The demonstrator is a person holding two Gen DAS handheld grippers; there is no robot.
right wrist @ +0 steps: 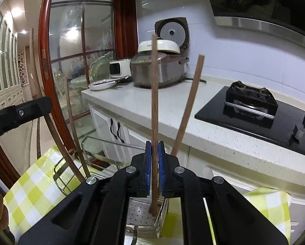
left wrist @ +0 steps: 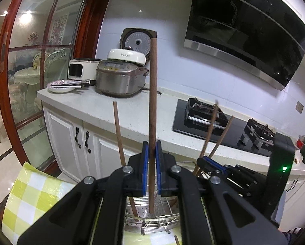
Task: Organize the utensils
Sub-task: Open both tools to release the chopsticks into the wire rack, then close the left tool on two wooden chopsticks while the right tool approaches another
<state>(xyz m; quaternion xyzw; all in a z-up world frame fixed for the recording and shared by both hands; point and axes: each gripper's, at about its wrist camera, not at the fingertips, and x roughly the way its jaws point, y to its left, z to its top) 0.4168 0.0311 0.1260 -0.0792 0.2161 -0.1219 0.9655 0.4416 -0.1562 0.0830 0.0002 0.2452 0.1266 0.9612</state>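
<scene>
The white kitchen counter (left wrist: 132, 110) is the reference landmark. The range hood (left wrist: 244, 30) hangs on the wall above its right part. The glass door with a red wooden frame (left wrist: 29, 61) stands beyond its left end. The black gas hob (left wrist: 224, 126) is set into its right part. A steel rice cooker (left wrist: 117, 77) with a white lid stands at the back left of the counter, with a small white appliance (left wrist: 79, 68) and a plate (left wrist: 60, 86) to the left of it.

In front of the counter and below it lies a yellow-and-white checked cloth (left wrist: 29, 194). A perforated steel utensil holder (left wrist: 142, 216) stands on this cloth.

The left gripper (left wrist: 151, 155) is clamped on a brown chopstick (left wrist: 153, 102). The chopstick stands upright, with its lower end inside the holder. A second chopstick (left wrist: 118, 132) leans to the left in the same holder, just beside it.

The right gripper (right wrist: 155, 155) is closed around an upright chopstick (right wrist: 154, 102), whose lower end is in a perforated compartment (right wrist: 140, 214) of the holder. Another chopstick (right wrist: 189, 106) leans to the right just beside it and crosses the line of sight to the counter edge. The left gripper's black body (right wrist: 19, 112) shows at the left.
</scene>
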